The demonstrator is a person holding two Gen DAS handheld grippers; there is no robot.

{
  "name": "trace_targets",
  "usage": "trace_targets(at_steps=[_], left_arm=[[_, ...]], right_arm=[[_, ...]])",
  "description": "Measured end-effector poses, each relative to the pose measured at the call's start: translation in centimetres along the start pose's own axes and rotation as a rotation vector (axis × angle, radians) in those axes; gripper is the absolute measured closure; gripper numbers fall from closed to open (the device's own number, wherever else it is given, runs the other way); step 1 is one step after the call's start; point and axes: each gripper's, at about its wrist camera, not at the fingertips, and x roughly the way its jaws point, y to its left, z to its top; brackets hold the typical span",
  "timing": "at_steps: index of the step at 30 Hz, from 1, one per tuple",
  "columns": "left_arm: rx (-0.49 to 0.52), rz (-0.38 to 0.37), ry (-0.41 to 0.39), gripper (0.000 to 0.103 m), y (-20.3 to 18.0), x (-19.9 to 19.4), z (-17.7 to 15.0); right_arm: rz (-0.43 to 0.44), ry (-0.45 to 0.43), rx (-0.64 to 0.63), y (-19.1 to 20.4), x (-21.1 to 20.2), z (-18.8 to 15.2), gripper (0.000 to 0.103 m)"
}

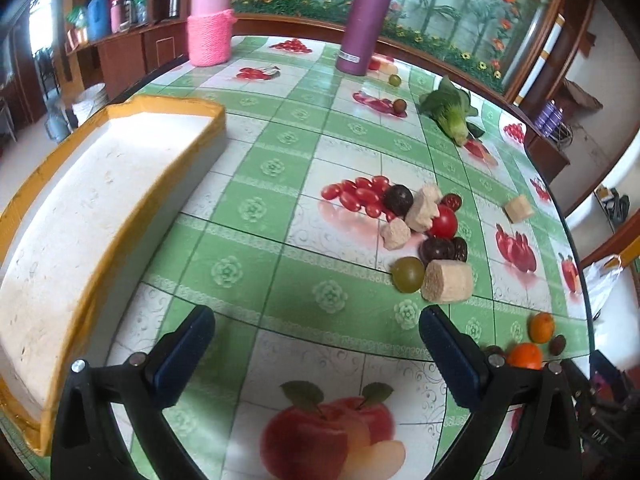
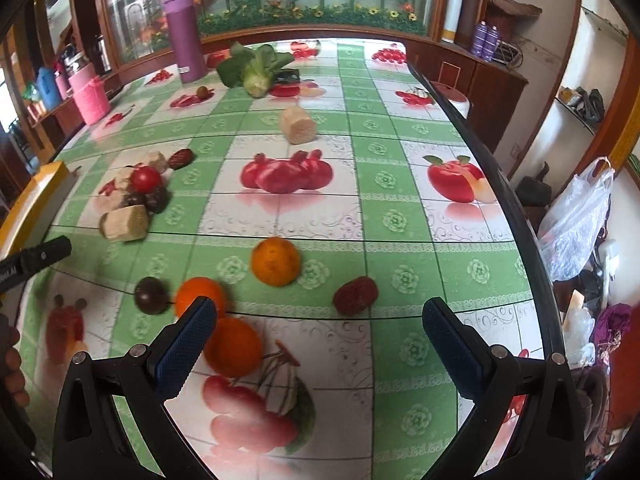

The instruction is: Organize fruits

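table (image 2: 400,184): orange (image 2: 234,346) beside gaping right claw (image 2: 320,332).

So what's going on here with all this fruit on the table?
A person holds a two-finger tool in each hand, sorting fruit. Both are open and empty. The left gripper hovers beside an empty white tray with a yellow rim, facing a pile with a red tomato and a green grape. The right gripper hangs over three oranges; the farthest orange lies ahead. Nothing is in the tray yet.
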Motion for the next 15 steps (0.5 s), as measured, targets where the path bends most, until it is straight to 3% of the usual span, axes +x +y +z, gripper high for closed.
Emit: trace_targets(at_steps=[5, 15], left_arm=[[-0.009, 0.024, -0.014, 0.000, 0.3, -1.6, 0.5], [0.127, 0.072, -0.113, 0.000, -2.2, -4.5, 0.5]], right_arm=[[-0.003, -0.037, -0.055, 1.9, -1.9, 0.7, 0.000], [-0.009, -0.075, -0.084, 3.0, -3.9, 1.3, 0.000]])
